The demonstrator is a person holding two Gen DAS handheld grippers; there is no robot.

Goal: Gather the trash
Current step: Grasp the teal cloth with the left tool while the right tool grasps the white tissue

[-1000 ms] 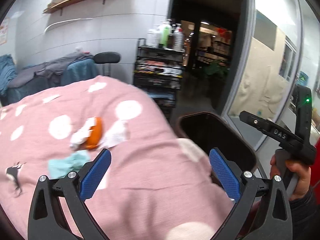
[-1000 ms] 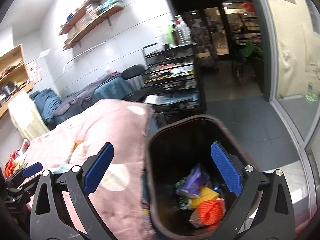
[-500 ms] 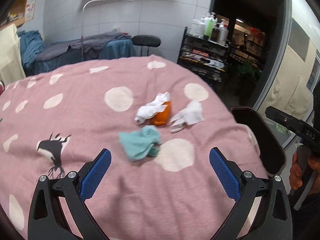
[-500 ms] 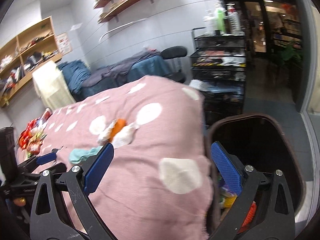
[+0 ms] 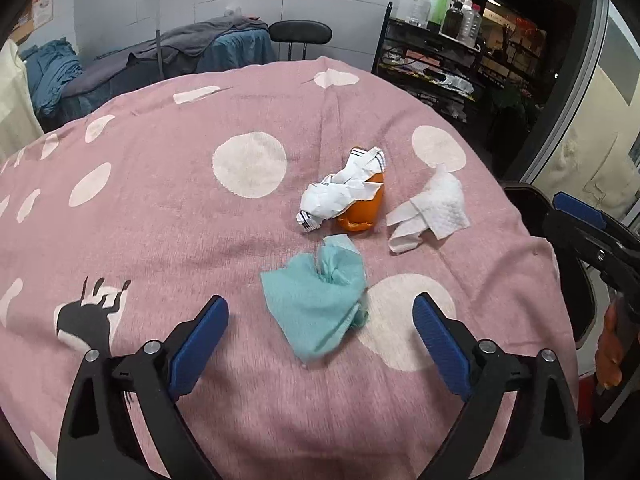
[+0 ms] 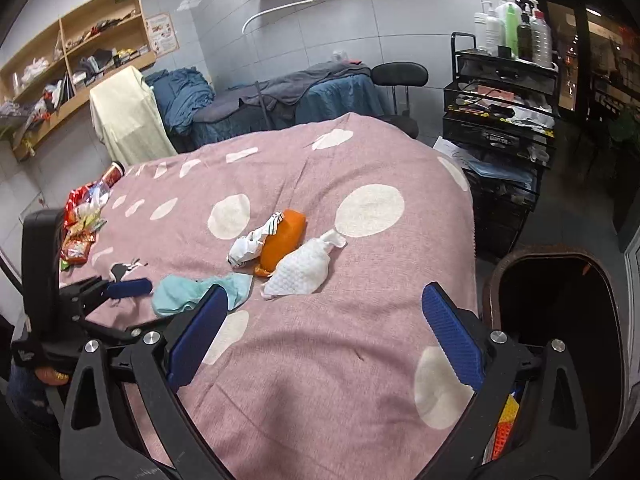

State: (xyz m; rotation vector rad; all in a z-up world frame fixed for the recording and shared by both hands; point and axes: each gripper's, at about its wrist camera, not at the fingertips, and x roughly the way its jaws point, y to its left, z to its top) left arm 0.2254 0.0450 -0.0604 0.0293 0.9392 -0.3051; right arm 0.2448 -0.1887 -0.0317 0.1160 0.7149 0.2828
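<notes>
On the pink spotted bedcover (image 5: 160,208) lie a teal tissue (image 5: 316,296), a crumpled white wrapper (image 5: 340,196) over an orange scrap (image 5: 364,208), and a white paper towel (image 5: 432,208). My left gripper (image 5: 320,304) hovers just short of the teal tissue with its jaws closing; the tissue's near edge lies between the fingers, untouched. My right gripper (image 6: 325,294) is open and empty above the cover, short of the paper towel (image 6: 300,268). A dark trash bin (image 6: 500,268) with coloured trash inside stands by the bed's right edge.
Snack packets (image 6: 80,220) are piled at the bed's far left. A black wire cart (image 6: 504,120) with bottles on top and a black stool (image 6: 400,74) stand behind the bed. Another covered bed (image 6: 304,92) and wall shelves (image 6: 80,48) are at the back.
Both views have swung left, from the bin to the trash on the bedcover. My left gripper has come down close to the teal tissue and its jaws have narrowed slightly.
</notes>
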